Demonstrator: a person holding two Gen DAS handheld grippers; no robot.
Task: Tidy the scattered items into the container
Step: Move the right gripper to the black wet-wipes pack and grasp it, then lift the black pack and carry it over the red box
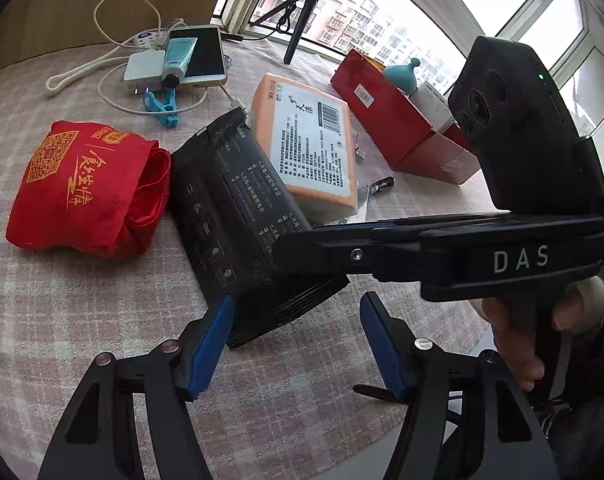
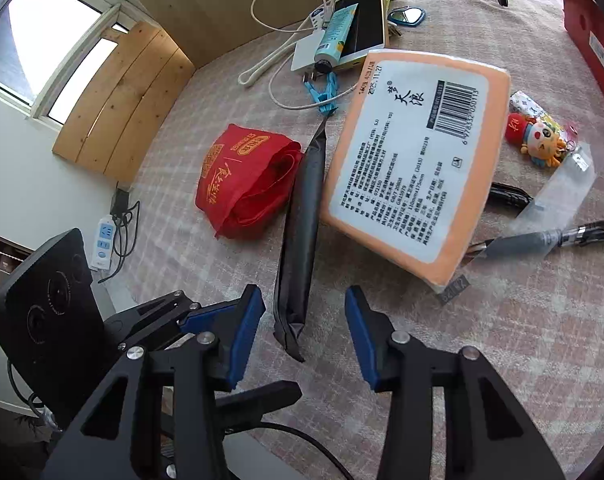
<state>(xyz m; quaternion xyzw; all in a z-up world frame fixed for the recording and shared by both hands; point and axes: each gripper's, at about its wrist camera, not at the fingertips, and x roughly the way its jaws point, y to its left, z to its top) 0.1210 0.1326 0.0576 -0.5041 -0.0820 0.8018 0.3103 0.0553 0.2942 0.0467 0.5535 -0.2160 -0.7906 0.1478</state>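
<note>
A black flat pack (image 1: 237,200) stands on its long edge and leans against an orange tissue pack (image 1: 314,148). My left gripper (image 1: 297,312) faces its printed side with jaws apart. The left pad is by the pack's lower corner and the right pad is clear of it. A hand (image 1: 514,332) holds my right gripper (image 2: 302,296), which straddles the near end of the black pack (image 2: 297,240) from above. It is open, with a gap on each side. The red box (image 1: 402,128) at the back right holds a teal bottle.
A red cloth bag (image 2: 241,188) lies left of the pack. Behind it are a phone (image 2: 366,24), a tube, a charger, white cables and a blue clip (image 2: 326,92). A plush keychain (image 2: 538,140) and pens (image 2: 562,234) lie right of the orange tissue pack (image 2: 414,168). A tripod stands by the window.
</note>
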